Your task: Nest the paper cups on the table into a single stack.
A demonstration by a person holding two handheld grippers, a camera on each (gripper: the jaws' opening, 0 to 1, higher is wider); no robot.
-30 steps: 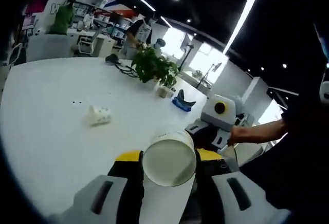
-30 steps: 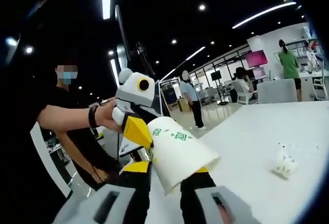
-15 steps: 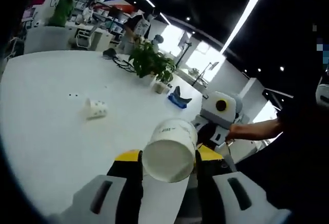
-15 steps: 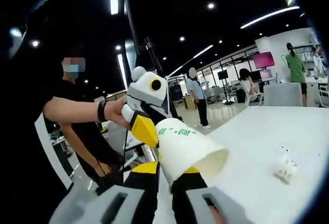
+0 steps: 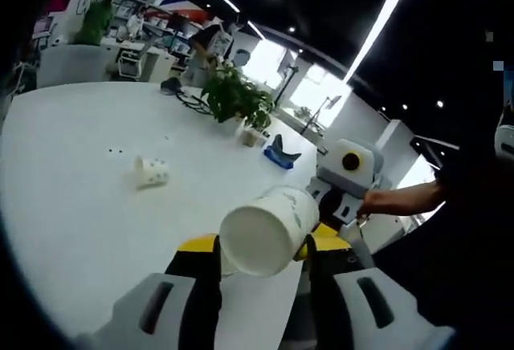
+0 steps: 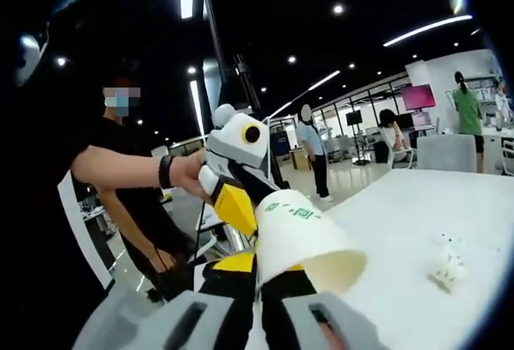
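A white paper cup with green print sits between my left gripper's yellow-tipped jaws, its flat base facing that camera and its body tilted up to the right. In the right gripper view the same cup lies over my right gripper, whose jaws stand close together at its wide mouth. The left gripper touches the cup's narrow end there. The right gripper shows just behind the cup. A second small white cup lies on its side on the table, also visible as the small cup.
A potted plant, a blue object and black cables sit at the table's far side. The person holding the grippers stands at the table edge. Office desks and other people fill the background.
The held cup has tilted to the right between the left jaws. In the right gripper view the left gripper has risen a little. Both cameras shifted slightly.
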